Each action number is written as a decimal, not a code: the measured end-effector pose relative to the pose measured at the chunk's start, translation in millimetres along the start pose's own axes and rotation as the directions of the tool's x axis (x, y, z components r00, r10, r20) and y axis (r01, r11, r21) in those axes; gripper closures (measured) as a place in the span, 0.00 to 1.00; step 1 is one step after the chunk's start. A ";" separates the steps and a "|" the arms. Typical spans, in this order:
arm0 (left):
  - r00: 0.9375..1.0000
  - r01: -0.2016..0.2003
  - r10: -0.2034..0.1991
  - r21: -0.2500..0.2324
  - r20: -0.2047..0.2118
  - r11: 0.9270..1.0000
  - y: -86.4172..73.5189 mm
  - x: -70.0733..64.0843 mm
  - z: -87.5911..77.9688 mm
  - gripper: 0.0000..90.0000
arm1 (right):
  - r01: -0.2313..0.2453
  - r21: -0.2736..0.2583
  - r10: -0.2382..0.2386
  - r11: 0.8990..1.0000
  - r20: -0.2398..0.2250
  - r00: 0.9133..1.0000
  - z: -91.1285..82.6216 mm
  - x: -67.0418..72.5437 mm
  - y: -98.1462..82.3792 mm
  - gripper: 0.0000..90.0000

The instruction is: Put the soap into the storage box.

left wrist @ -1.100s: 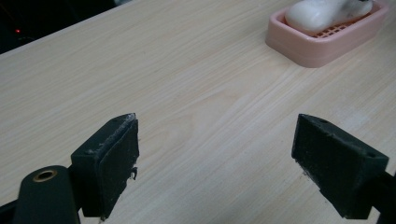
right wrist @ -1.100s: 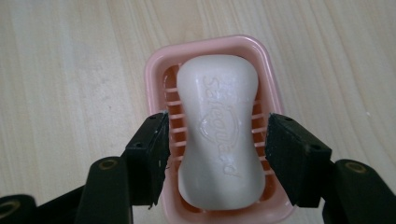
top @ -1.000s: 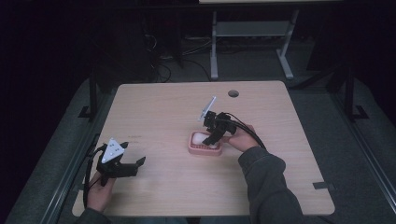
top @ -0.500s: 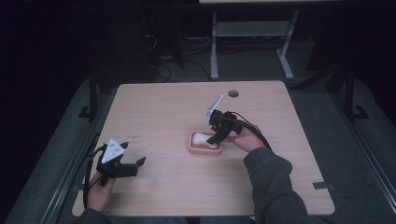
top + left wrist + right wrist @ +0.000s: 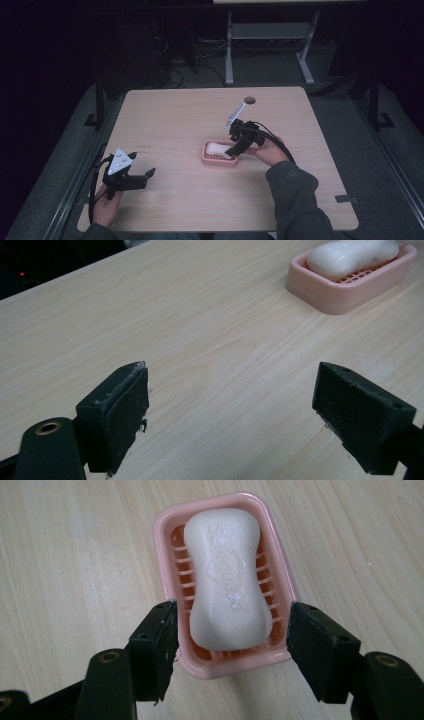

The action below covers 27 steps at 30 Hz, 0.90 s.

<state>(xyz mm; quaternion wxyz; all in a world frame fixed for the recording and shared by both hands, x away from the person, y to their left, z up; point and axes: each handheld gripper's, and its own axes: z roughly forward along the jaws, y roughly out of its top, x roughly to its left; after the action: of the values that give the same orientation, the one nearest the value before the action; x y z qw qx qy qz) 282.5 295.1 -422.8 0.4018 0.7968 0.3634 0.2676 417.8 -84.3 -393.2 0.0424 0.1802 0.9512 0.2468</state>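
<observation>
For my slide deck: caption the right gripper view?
Right gripper straddling a pink soap dish holding a white soap bar.

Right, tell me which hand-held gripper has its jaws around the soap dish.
The right hand-held gripper: its jaws straddle the pink soap dish holding the white soap. The left hand-held gripper sits apart over bare table.

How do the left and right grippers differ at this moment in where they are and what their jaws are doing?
The left gripper sits near the table's left front with open jaws over bare wood; the right gripper is at the pink soap dish, jaws straddling its near end, one at each side wall. The white soap bar lies between the right's jaws, far from the left's. Both are hand-held, black-jawed.
</observation>
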 end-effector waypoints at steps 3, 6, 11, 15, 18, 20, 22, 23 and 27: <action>1.000 0.000 0.000 0.001 0.001 1.000 -0.1 0.3 -0.3 0.16 | -0.005 0.001 0.005 1.000 -0.002 1.000 -1.0 0.6 -0.5 0.41; 1.000 0.002 -0.002 0.000 0.002 1.000 0.0 -0.1 -0.3 0.16 | -0.001 0.002 0.001 1.000 -0.004 1.000 -2.9 1.7 -1.2 0.41; 1.000 -0.001 0.001 0.003 0.001 1.000 -0.2 0.3 -0.4 0.16 | -0.001 -0.003 0.001 1.000 0.005 1.000 -7.7 2.3 -4.1 0.40; 1.000 -0.002 0.002 0.004 0.000 1.000 -0.1 0.5 -0.7 0.16 | -0.010 -0.005 0.010 1.000 0.007 1.000 -10.7 1.9 -6.2 0.40; 1.000 0.001 -0.001 0.004 0.002 1.000 -0.1 0.1 -0.4 0.16 | -0.014 -0.003 0.014 1.000 0.008 1.000 -13.1 2.7 -8.3 0.40; 1.000 0.001 -0.001 0.002 0.002 1.000 0.0 0.0 -0.4 0.16 | -0.015 0.000 0.015 1.000 0.008 1.000 -14.4 3.1 -9.3 0.40; 1.000 0.003 -0.003 0.000 0.002 1.000 -0.1 -0.3 -0.3 0.16 | -0.018 -0.002 0.018 1.000 0.005 1.000 -16.0 2.4 -11.5 0.40; 1.000 0.002 -0.002 0.000 0.002 1.000 -0.1 -0.3 -0.4 0.16 | -0.018 -0.002 0.018 1.000 0.005 1.000 -16.0 2.4 -11.5 0.40; 1.000 0.002 -0.002 0.004 0.003 1.000 -0.2 0.2 -0.5 0.16 | -0.017 -0.018 0.018 1.000 0.010 1.000 -18.5 3.0 -15.7 0.40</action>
<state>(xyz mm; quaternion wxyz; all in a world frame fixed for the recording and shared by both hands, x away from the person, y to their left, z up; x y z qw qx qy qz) 282.1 295.5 -422.7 0.4008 0.7978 0.3641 0.2651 406.8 -104.3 -384.6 0.0466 0.1893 0.9471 0.2548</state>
